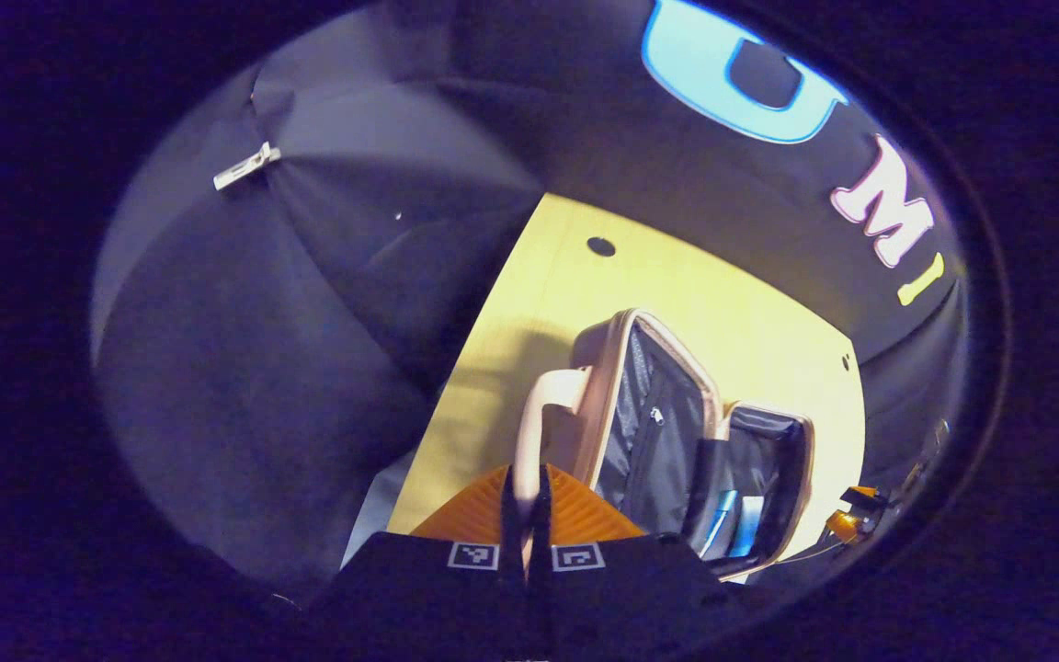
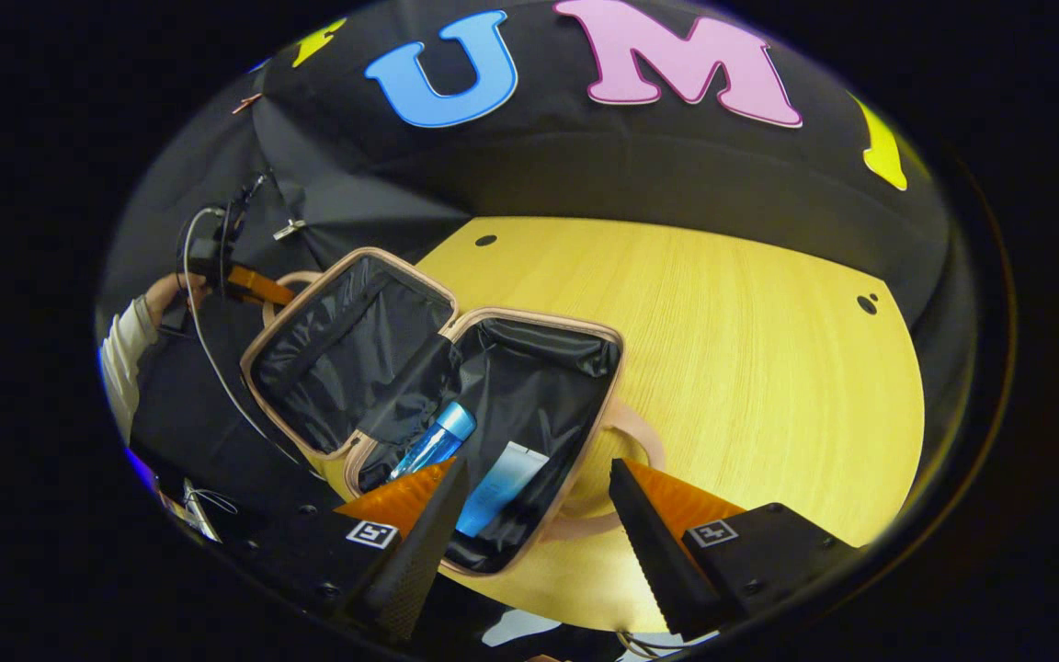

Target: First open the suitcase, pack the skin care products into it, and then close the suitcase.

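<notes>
Right gripper (image 2: 529, 524) (jaws apart) above suitcase (image 2: 529, 322) holding bottle (image 2: 438, 439), tube (image 2: 500, 487).

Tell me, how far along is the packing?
The suitcase lies open, with a blue bottle and pale blue tube already inside. The left gripper pinches the lid's handle; the right gripper hovers open. Closing remains.

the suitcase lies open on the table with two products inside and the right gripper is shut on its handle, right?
Not quite: the left gripper is the one shut on the handle, as the left gripper view shows. The right gripper hangs open over the suitcase, as the right gripper view shows. The rest holds: the suitcase lies open on the table, with a blue bottle and a pale blue tube inside.
</notes>
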Demonstrator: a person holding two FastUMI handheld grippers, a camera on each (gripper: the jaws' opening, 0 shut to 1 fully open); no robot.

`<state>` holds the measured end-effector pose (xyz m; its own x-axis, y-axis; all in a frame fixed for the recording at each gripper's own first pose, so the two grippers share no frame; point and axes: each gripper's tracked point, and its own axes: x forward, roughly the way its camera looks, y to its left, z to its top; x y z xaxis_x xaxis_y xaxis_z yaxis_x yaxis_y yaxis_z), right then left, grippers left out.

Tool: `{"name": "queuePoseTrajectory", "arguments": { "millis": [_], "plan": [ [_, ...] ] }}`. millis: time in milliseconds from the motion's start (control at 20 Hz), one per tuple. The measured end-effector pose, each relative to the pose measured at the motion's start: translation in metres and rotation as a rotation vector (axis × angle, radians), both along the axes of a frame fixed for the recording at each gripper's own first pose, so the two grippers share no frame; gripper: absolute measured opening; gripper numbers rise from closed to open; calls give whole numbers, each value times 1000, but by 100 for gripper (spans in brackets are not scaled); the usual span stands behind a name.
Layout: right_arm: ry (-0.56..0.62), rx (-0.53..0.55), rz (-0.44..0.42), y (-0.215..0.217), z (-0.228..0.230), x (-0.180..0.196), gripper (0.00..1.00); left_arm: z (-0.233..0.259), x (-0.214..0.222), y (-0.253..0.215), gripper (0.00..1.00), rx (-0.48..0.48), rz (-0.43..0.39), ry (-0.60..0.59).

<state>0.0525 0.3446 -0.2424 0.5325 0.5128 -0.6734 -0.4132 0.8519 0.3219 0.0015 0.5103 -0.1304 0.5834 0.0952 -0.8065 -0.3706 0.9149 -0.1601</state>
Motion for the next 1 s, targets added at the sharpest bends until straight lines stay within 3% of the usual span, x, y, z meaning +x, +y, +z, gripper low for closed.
{"name": "queuePoseTrajectory", "arguments": {
  "millis": [50,300,550,700,800,1000],
  "plan": [
    [-12,8,4,-7,5,-1,98,26,1,-20,6,-6,-18,-40],
    [-61,33,5,-47,21,-4,97,107,23,-144,6,-86,-164,-204],
    [-78,50,-29,-96,28,-3,97,113,58,-284,6,-198,-341,-281],
    [-78,50,-61,-122,28,-6,97,68,65,-368,6,-358,-409,-248],
    [-70,50,-92,-141,26,-9,97,13,69,-425,6,-401,-463,-174],
    [-48,24,-136,-185,14,-23,97,-98,60,-481,6,-280,-538,52]
  ]
}}
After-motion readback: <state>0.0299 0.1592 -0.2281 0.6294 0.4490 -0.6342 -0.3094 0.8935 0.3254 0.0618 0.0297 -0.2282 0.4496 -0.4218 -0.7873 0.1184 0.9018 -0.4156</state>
